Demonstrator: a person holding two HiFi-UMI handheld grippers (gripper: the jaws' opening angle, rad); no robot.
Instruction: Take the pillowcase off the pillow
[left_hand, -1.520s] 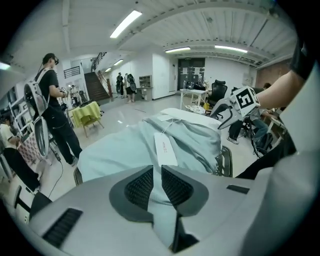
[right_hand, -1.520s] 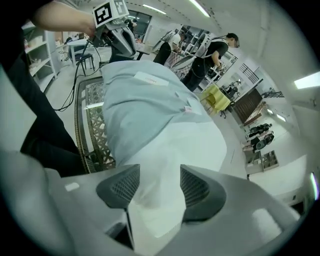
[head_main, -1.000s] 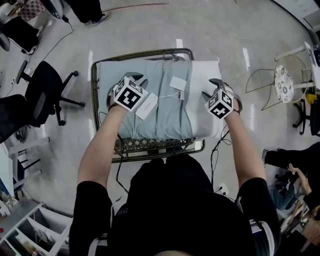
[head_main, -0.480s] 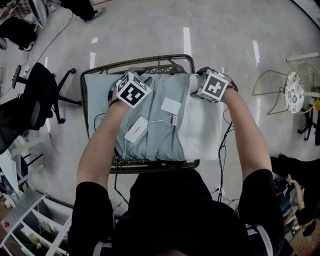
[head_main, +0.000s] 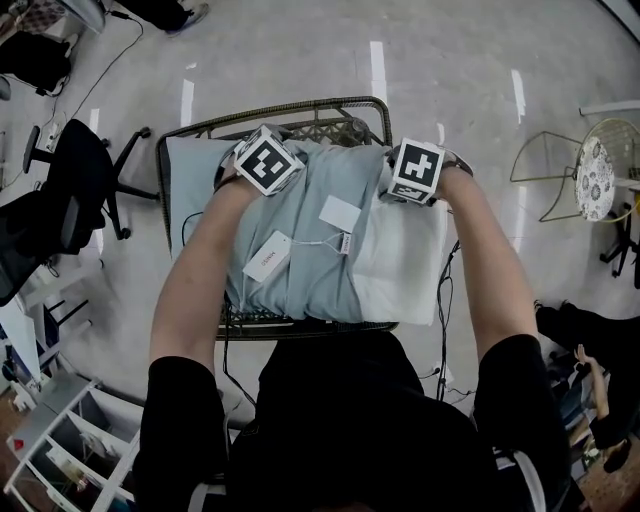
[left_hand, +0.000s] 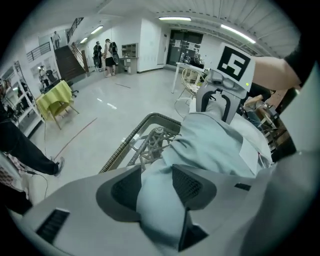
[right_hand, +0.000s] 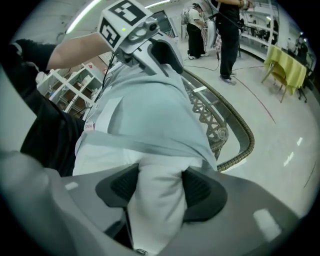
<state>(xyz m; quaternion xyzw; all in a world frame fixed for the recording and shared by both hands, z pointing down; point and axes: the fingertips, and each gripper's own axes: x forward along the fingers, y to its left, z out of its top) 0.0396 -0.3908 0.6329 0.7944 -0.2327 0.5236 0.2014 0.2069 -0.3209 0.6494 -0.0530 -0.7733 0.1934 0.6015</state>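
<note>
Pale blue-green pillowcase (head_main: 300, 215) covers most of the pillow (head_main: 405, 260) lying on the wicker counter (head_main: 300, 108), and only the white right end pokes out. Left gripper (left_hand: 155, 187) is at the far edge. Its jaws have just been opening wide, with pillowcase fabric bunched between them. Right gripper (right_hand: 159, 187) has just been closing and is pinching the pillow's bare white far corner. Two white tags (head_main: 340, 213) lie on top.
</note>
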